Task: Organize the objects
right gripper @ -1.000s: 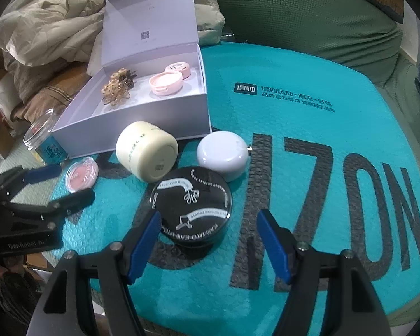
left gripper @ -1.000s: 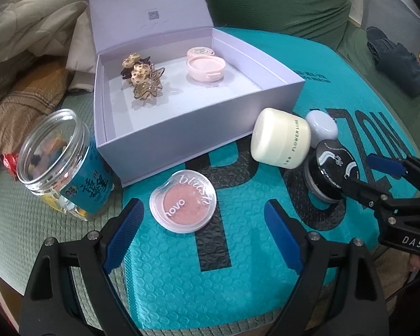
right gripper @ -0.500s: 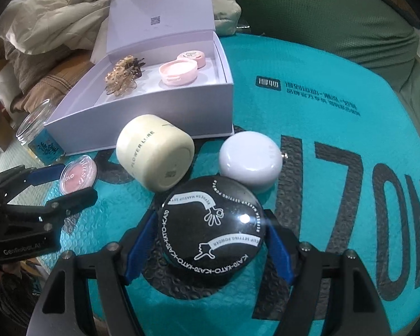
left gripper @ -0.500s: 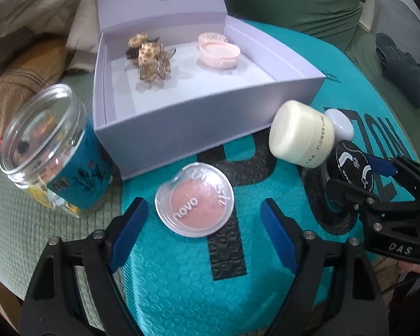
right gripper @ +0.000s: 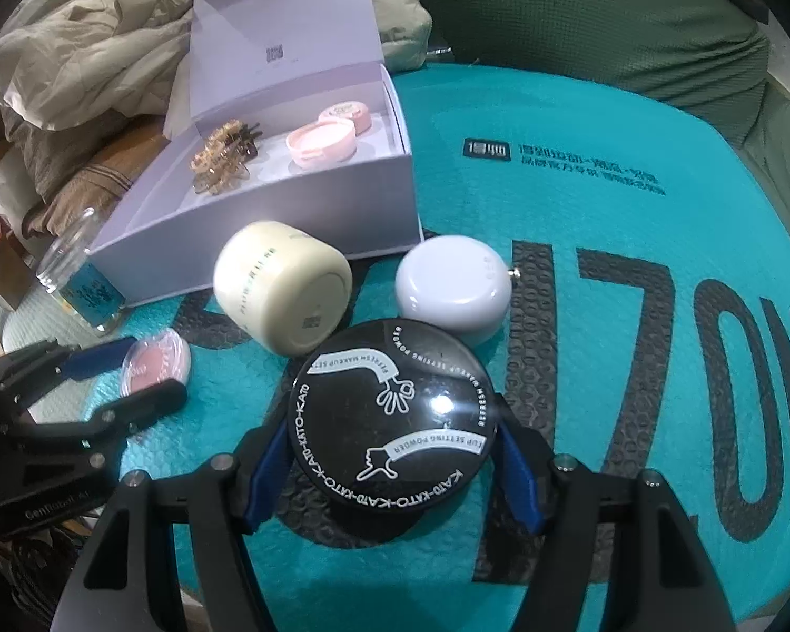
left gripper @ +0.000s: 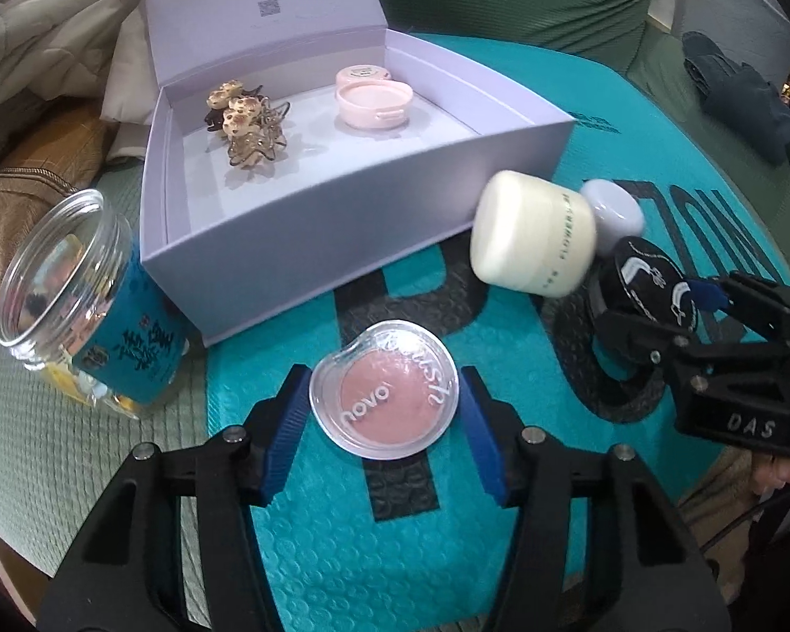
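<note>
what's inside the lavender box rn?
Inside the lavender box: a cluster of hair clips at left, an open pink compact at right. The near wall hides the front floor strip.

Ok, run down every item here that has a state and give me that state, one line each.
lavender box: lid up, open
glass jar: no lid, tilted
blush compact: lid shut, flat on the mat, between the closing left gripper pads
black powder jar: lid on, right gripper closing on it
cream jar: on its side
pink compact: in the box, open
</note>
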Motion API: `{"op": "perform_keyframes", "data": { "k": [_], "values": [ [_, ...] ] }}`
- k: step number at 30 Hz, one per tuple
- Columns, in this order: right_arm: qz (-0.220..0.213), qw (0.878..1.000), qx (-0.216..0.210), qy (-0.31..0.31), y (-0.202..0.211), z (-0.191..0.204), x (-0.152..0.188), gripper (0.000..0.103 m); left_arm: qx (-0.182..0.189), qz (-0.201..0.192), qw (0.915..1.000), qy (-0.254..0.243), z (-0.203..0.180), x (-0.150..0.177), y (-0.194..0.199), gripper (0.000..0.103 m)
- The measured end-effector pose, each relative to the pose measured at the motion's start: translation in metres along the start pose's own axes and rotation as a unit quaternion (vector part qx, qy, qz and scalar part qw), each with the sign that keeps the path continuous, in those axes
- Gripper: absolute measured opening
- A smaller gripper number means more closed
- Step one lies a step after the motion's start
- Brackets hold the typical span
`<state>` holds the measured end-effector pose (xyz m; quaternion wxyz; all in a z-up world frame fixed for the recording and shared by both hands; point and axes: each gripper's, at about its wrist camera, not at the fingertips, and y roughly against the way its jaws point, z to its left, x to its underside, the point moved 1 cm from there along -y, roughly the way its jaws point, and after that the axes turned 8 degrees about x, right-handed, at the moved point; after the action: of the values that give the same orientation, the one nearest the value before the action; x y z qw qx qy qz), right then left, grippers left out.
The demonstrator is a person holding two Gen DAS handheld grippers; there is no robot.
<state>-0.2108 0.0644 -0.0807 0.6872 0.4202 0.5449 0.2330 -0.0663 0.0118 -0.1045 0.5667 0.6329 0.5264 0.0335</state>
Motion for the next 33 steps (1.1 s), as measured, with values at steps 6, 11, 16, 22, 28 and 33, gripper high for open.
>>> {"op": "perform_keyframes", "data": {
  "k": [6,11,16,22,28,33],
  "values": [
    [0.002,1.000,0.003,0.005,0.011,0.010,0.006,0.070,0.010,-0.005,0.9999,-0.003,0.003,0.008,0.014,0.054],
    [0.010,1.000,0.005,0.003,0.011,0.012,0.013,0.070,0.022,-0.013,0.9997,0.006,0.009,0.012,0.023,0.054],
    [0.000,1.000,0.007,0.001,0.017,0.011,0.012,0.070,0.028,-0.016,0.9995,0.006,0.010,0.015,0.027,0.054],
    [0.000,1.000,0.009,0.000,0.019,0.007,0.010,0.070,0.025,-0.019,0.9995,0.004,0.010,0.012,0.030,0.054],
    [-0.011,1.000,0.005,-0.001,0.028,0.003,0.009,0.070,0.022,-0.013,0.9996,-0.005,0.005,0.003,0.035,0.054],
    [-0.021,1.000,0.007,0.006,0.038,-0.002,0.005,0.070,0.019,-0.008,0.9997,-0.012,-0.002,-0.007,0.041,0.054]
  ]
}}
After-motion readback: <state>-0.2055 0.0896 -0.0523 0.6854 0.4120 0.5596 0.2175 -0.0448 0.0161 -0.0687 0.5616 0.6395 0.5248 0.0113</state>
